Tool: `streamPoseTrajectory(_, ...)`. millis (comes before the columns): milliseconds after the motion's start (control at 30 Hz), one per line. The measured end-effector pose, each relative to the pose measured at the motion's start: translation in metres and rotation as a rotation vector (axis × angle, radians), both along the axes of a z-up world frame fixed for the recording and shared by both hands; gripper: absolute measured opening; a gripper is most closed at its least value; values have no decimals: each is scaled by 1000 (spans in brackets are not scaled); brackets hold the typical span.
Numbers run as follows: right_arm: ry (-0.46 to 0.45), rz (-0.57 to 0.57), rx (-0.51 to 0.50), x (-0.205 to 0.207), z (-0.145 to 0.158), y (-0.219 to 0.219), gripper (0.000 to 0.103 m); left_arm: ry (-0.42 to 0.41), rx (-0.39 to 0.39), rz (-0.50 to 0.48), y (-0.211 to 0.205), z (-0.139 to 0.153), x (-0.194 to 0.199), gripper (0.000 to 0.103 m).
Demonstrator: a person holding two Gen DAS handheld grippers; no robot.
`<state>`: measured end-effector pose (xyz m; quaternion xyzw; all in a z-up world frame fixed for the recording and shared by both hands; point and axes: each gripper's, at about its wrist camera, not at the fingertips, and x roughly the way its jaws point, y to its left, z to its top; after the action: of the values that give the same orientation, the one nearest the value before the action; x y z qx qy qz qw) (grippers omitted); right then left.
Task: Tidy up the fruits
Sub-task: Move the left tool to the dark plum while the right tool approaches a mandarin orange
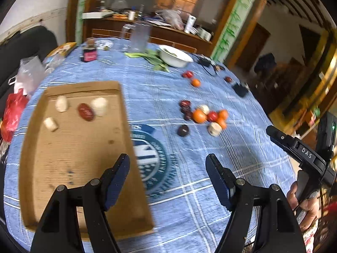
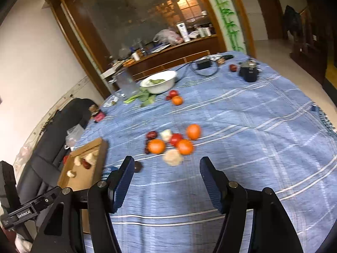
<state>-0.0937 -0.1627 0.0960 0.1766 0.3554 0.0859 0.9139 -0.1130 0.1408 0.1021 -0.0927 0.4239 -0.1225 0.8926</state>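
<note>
Below the left wrist camera, the left gripper (image 1: pixel 167 161) stands with its jaws spread and nothing between them, hanging above the blue checked cloth that covers the surface (image 1: pixel 210 185). Under its left finger lies a shallow cardboard tray (image 1: pixel 84 151), and at the tray's far end sit three pale pieces (image 1: pixel 61 103) and one dark red fruit (image 1: pixel 85 112). Ahead of the gripper and a little to its right, a loose cluster of fruits (image 1: pixel 205 116) rests on the cloth, oranges, red ones, dark ones and pale ones touching or just beside each other. Farther ahead, a red fruit and an orange (image 1: pixel 195 82) sit apart from that cluster, near a white bowl (image 1: pixel 175 55). At the right edge, a hand (image 1: pixel 305 202) grips the other black tool. From the right wrist camera, the right gripper (image 2: pixel 167 164) is likewise spread wide and empty over the cloth. The cluster of fruits (image 2: pixel 174 142) lies just ahead of its fingertips, a pale piece (image 2: pixel 173 157) nearest. The cardboard tray (image 2: pixel 84 168) lies off to its left, and the white bowl (image 2: pixel 160 82) is well ahead.
</note>
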Motion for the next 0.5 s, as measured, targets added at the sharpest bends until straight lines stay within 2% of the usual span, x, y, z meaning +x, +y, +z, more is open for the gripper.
streamPoseTrajectory(67,11,-7,-20,-1,-8,-9,69,14,22,-24,-16,-7,2,78)
streamPoseTrajectory(267,94,-8,-56,16,-42,-20,69,71,85,-88,-54,-36,21,78)
streamPoseTrajectory(500,168,55,-83,42,-67,-12,69,121,79,-98,-78,-59,50,78)
